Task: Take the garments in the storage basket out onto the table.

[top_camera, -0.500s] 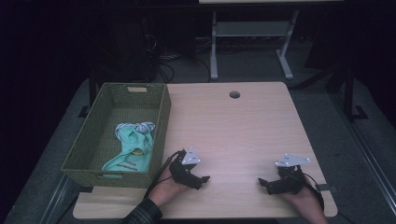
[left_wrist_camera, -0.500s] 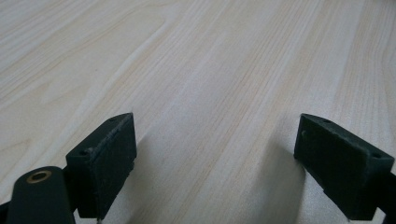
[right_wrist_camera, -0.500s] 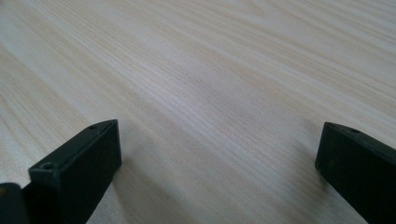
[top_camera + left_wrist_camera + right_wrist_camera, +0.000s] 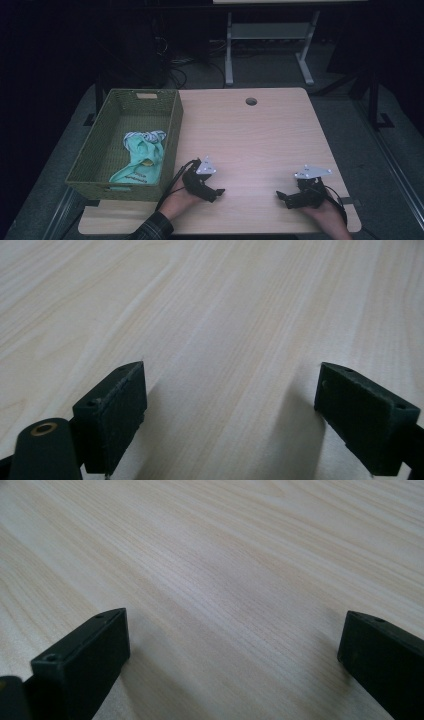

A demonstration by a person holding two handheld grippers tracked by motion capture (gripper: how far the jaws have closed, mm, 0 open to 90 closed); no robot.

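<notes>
My left gripper (image 4: 216, 192) rests low on the light wooden table (image 4: 250, 145) near its front edge, just right of the green basket (image 4: 170, 125). Its jaws stand wide apart in the left gripper view (image 4: 230, 410) with bare wood between them. My right gripper (image 4: 281, 196) lies near the front right of the table, pointing left towards the other one. Its jaws also stand wide apart over bare wood (image 4: 232, 655). Inside the basket lies a crumpled mint-green cloth (image 4: 142, 160) with a grey and white striped piece at its far end.
A round cable hole (image 4: 251, 101) sits near the table's far edge. Beyond the table are the grey legs of another desk (image 4: 270, 45) and cables on the dark floor. The basket takes up the table's left side and overhangs it.
</notes>
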